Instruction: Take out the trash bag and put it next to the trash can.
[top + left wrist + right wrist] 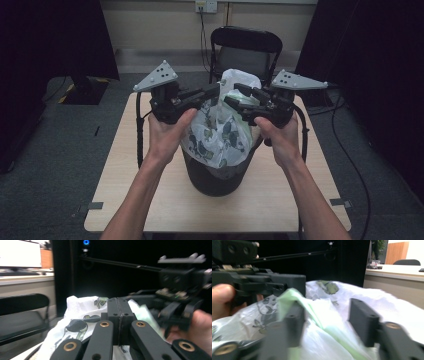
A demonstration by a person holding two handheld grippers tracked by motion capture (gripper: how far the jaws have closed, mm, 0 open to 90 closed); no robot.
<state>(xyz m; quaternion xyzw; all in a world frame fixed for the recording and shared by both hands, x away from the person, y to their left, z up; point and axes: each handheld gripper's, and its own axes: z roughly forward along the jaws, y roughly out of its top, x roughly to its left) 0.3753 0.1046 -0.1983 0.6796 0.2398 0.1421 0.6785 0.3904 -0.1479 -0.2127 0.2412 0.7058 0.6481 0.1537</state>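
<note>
Tongs differ: our left gripper [212, 92] is clenched beside the plastic bag [220, 135]; our right gripper [237, 96] stands released over it.

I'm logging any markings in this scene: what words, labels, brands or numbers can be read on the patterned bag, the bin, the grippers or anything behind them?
No text can be read anywhere.
Plastic bag: a leaf-like print, no lettering.
Black bin: no label visible.
Left gripper and right gripper: no markings visible.
Wall socket: too small to tell.
</note>
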